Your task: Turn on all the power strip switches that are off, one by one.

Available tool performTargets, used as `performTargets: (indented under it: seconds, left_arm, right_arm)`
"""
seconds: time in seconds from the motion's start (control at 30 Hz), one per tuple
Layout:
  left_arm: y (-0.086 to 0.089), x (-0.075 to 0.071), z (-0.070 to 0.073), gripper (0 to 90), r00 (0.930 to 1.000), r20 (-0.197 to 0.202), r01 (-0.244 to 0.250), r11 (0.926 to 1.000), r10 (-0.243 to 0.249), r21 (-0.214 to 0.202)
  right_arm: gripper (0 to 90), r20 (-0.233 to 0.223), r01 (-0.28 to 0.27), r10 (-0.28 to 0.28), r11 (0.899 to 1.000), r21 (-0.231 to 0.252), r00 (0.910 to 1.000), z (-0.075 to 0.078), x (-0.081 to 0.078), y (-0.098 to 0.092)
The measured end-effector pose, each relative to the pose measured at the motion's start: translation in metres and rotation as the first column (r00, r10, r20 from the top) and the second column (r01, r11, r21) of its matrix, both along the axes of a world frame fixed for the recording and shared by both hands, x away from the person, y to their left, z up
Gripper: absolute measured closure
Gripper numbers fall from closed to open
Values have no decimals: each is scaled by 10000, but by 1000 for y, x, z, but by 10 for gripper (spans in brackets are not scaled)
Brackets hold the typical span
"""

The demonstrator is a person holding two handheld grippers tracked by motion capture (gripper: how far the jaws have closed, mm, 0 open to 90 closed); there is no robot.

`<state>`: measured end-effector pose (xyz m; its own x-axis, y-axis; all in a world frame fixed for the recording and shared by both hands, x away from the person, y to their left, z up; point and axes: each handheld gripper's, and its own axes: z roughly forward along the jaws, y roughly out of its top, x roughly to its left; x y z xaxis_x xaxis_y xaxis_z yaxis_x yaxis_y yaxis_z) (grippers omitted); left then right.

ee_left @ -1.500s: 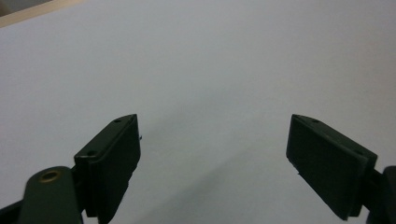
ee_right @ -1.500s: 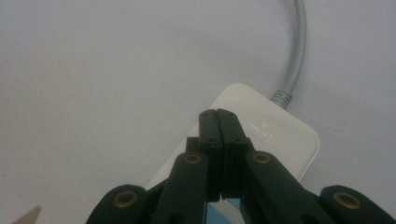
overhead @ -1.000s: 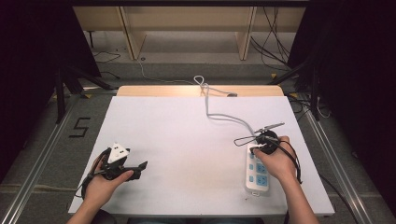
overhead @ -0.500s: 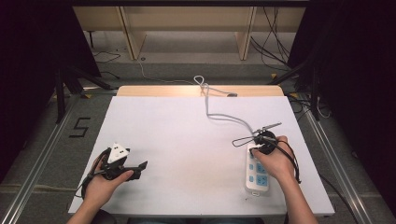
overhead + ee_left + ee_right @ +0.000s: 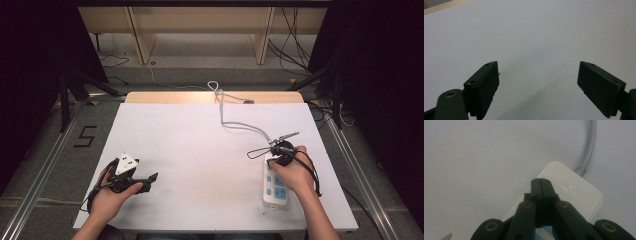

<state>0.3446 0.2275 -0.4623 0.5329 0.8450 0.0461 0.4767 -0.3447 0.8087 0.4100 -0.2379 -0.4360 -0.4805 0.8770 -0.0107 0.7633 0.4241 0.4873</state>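
A white power strip [image 5: 276, 192] with blue sockets lies near the table's front right, and its grey cable [image 5: 240, 126] snakes to the back edge. My right gripper [image 5: 278, 151] hovers over the strip's cable end, held in the right hand. In the right gripper view its jaws [image 5: 540, 180] are shut together with nothing between them, tips over the strip's white end [image 5: 576, 192] beside the cable [image 5: 590, 150]; whether they touch it I cannot tell. My left gripper [image 5: 149, 178] rests at the front left, and in the left gripper view [image 5: 538, 63] it stands wide open over bare table.
The white tabletop [image 5: 200, 145] has a wooden strip [image 5: 165, 97] along its back edge. Metal rails [image 5: 45, 165] run down both sides of the table. Shelving legs and loose cables [image 5: 295, 40] sit on the floor behind.
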Motion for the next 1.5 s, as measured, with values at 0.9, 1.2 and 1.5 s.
performTargets:
  seconds: [0.9, 1.2, 1.5]
  left_arm:
    - [-1, -1, 0, 177, 10000, 5, 34, 10000, -34, 30]
    - [-1, 0, 0, 177, 10000, 7, 50, 10000, -50, 19]
    - [-1, 0, 0, 177, 10000, 6, 67, 10000, -67, 19]
  right_arm:
    - [900, 116, 164, -163, 9998, -67, 9998, -3, 0, 2]
    - [900, 66, 235, -235, 9997, -5, 9997, -3, 0, 2]
    - [900, 75, 285, -285, 9996, 30, 9996, -5, 0, 2]
